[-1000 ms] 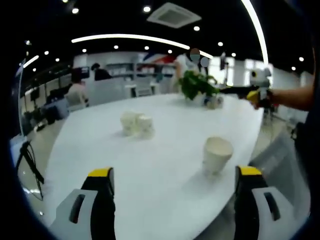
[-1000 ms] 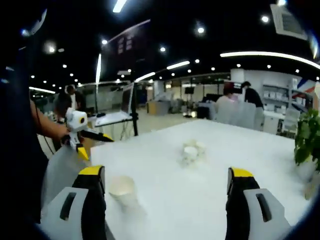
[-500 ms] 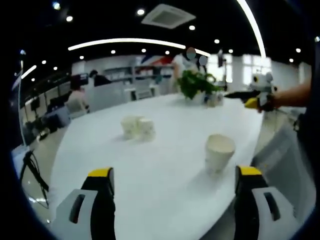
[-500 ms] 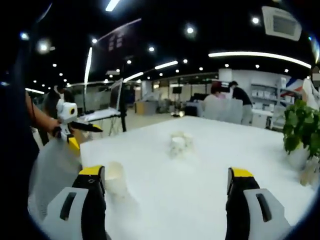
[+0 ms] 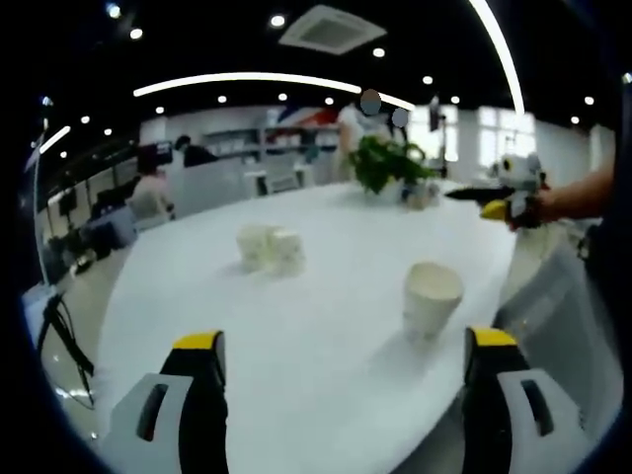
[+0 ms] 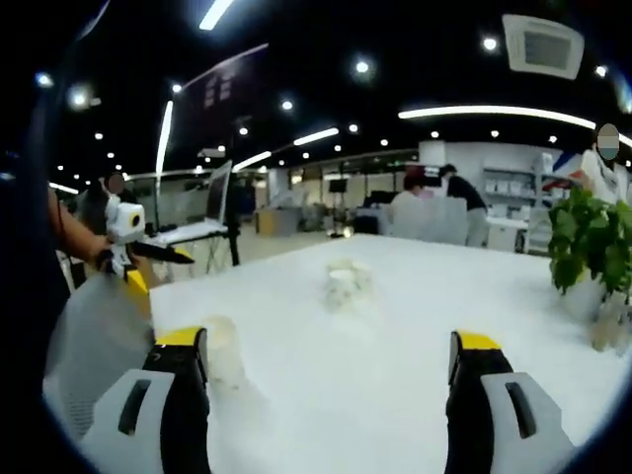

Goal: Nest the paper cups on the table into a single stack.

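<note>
Since a moment ago, my right gripper view has swung a bit to the side: the single cup now sits partly behind my left-hand jaw, and the plant has come more into the picture. My left gripper view has hardly shifted.

In my left gripper view, my left gripper has its two yellow-tipped jaws wide apart, and they hold nothing. They hang over the white table. A single paper cup stands upright near the table edge, up ahead and closer to my right-hand jaw, not touching it. Farther back, a small group of paper cups stands close together near the middle of the table. I cannot tell how many there are. A green plant stands at the far end of the table. My other hand holds the right gripper out past the table edge, at the right of this picture.

In my right gripper view, my right gripper also has its jaws wide apart, with nothing between them. The single paper cup stands just beside my left-hand jaw, partly hidden by it. The group of cups sits farther off in the middle of the table, blurry. The plant is at the right side. My left gripper shows at the left, held in my hand.
</note>
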Tool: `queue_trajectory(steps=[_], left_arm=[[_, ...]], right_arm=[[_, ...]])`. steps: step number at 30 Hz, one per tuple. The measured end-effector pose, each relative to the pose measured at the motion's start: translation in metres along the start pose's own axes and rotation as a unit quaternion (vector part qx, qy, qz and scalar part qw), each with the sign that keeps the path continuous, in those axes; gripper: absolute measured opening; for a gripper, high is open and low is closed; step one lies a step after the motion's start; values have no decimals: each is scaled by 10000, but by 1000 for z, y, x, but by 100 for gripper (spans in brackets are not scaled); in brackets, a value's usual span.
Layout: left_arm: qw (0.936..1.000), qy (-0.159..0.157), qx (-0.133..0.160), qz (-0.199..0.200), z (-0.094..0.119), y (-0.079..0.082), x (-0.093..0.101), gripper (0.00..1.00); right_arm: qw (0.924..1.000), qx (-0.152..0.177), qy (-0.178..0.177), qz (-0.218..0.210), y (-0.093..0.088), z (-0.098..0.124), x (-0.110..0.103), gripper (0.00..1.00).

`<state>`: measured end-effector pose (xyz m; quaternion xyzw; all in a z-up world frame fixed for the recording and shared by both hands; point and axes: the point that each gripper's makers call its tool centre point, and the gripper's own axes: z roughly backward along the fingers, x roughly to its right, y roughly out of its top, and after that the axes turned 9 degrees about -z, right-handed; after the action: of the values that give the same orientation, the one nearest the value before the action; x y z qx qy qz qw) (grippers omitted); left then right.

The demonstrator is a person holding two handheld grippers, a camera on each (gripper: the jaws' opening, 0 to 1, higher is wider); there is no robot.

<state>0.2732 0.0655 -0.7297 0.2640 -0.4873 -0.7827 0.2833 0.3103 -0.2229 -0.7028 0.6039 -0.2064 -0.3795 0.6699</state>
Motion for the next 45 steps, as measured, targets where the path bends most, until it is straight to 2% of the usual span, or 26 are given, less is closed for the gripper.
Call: queue_trajectory(steps=[8,13,17,24,31,36,45], left_arm=[[9999,-10,68,91,-6,-2,-11,99],[10000,-63,15,72,-11,-9,-16,99],[9999,-64,-85,30,-18,-13,-26,99],[9999,-14,-74,115,-32,-11,-44,99],[9998,-102,-150,71,-53,-5,-59,99],[9999,-103,-22,18,-72,6,-72,99],[9998,-181,17,27,-108,12,-92,98]], right_arm=[[9999,-95,-6,41,-4,0,-1,100],[9999,-131,-16,35,-5,0,-1,100],[9999,-136,5,53,-4,-1,-3,100],[9999,-126,-38,51,-2,-4,2,100],[9998,-171,-82,53,-4,-4,7,100],[9997,-209,-115,30,-7,-5,10,100],[9996,-251,-107,49,-12,-9,17,100]])
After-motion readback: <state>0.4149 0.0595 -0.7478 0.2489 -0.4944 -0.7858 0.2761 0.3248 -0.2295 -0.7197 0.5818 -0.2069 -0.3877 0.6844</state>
